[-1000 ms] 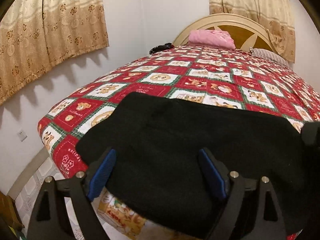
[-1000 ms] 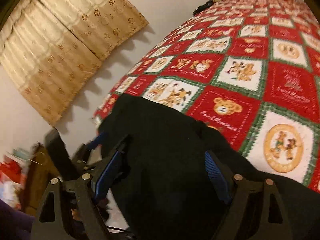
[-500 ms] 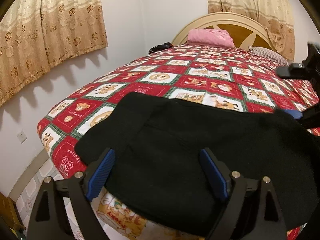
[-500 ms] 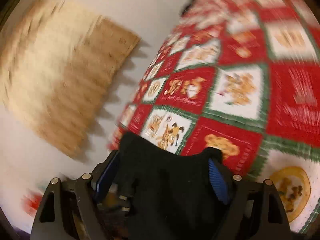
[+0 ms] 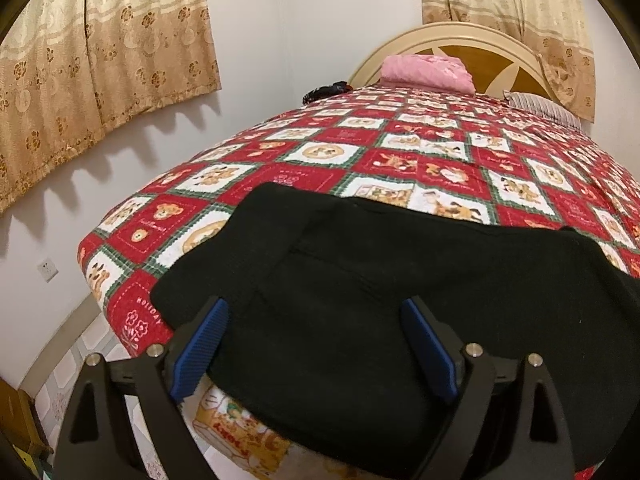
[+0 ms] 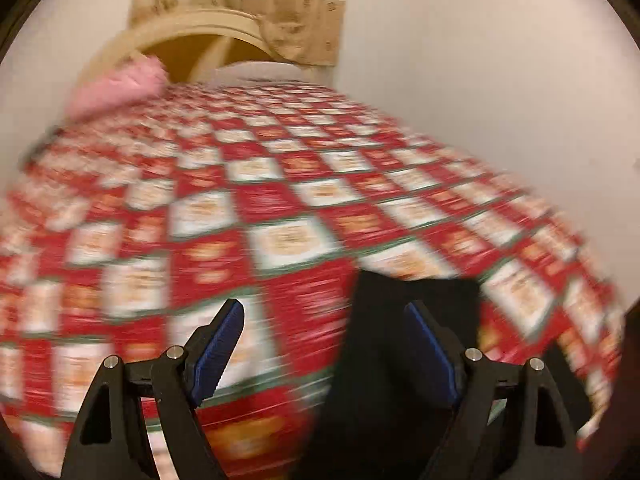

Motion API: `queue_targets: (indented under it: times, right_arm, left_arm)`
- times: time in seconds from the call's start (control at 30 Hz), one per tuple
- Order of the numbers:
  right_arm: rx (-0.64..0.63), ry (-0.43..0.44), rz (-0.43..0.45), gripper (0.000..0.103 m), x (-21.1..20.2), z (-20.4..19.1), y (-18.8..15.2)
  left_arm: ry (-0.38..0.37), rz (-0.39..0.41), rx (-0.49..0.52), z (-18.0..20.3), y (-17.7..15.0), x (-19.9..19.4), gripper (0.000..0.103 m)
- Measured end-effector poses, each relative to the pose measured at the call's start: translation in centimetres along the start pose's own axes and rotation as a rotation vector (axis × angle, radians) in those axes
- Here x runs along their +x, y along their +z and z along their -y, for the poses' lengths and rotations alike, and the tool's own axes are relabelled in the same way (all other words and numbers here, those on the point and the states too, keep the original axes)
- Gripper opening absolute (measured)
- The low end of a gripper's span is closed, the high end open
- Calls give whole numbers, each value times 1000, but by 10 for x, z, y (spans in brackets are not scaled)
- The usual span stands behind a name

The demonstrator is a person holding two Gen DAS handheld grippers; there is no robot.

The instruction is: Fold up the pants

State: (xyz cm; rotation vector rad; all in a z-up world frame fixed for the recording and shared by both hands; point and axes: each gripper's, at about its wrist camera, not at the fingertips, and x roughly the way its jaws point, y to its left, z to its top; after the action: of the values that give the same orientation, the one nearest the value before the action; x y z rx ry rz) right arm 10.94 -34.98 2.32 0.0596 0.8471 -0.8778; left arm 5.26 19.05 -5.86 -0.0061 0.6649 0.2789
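Nearest: left gripper [image 5: 314, 344], blue ribbed pads spread, released, poised over black pants [image 5: 380, 292]. Right gripper [image 6: 326, 346] likewise released, view blurred. Pants: soft knit, folded into a broad slab at the bed's foot edge, likely for reach. Beyond: quilted red-checked bedspread [image 5: 420, 160], pink pillow [image 5: 426, 72], arched headboard [image 5: 492, 54].

A: What sort of room is it?

B: A bedroom with plain white walls [image 5: 312, 20]. The bed [image 5: 400, 152] wears a red, white and green checked quilt printed with bears, under an arched cream and wood headboard [image 5: 480, 48].

A: Any windows?

B: Only gold floral curtains [image 5: 100, 52] (scalloped hems, casting shadows on the wall). A pink pillow [image 5: 424, 72] lies by the headboard, a wall socket [image 5: 47, 270] sits low, and the floor [image 5: 68, 368] is pale tile.
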Motion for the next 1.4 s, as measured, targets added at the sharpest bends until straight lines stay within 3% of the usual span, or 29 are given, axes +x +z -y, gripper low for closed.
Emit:
queue_targets:
  times: [0.07, 0.13, 0.17, 0.2, 0.23, 0.27, 0.4, 0.53, 0.67, 0.83, 0.97, 1.17, 1.23, 1.3, 1.4]
  right_arm:
    - [-27, -38, -89, 83, 26, 1, -3]
    - [-11, 1, -147, 72, 44, 8, -10]
    - [13, 78, -148, 52, 46, 13, -11]
    - [6, 89, -143, 27, 45, 14, -10]
    - [2, 101, -130, 13, 42, 17, -10]
    - [14, 134, -124, 6, 37, 21, -10]
    - [150, 376, -66, 6, 13, 59, -13]
    - [344, 661, 82, 6, -38, 138, -35]
    - [424, 746, 169, 6, -63, 201, -74]
    - [486, 683, 72, 6, -37, 245, -139]
    - [541, 643, -6, 6, -25, 259, -180]
    - [581, 608, 18, 7, -34, 269, -164]
    - [579, 592, 48, 18, -38, 272, -160]
    - [561, 564, 79, 55, -41, 270, -156]
    - [523, 510, 125, 60, -48, 265, -154]
  left_arm:
    - [3, -6, 0, 0, 0, 0, 92]
    - [5, -8, 1, 1, 0, 0, 92]
    - [6, -8, 1, 1, 0, 0, 92]
    - [7, -8, 1, 1, 0, 0, 92]
    - [9, -9, 2, 1, 0, 0, 92]
    - [12, -10, 3, 2, 0, 0, 92]
    - [12, -21, 2, 1, 1, 1, 93]
    - [19, -33, -4, 2, 3, 1, 93]
    - [29, -38, -9, 3, 3, 2, 93]
    - [41, -45, -19, 4, 5, 3, 95]
    - [54, -48, -23, 6, 6, 4, 95]
    - [73, -64, -13, 8, 8, 0, 95]
    - [67, -60, -7, 9, 7, -8, 95]
    - [32, -58, 5, 13, 7, -17, 95]
    - [-44, -36, 32, 27, 11, -36, 95]
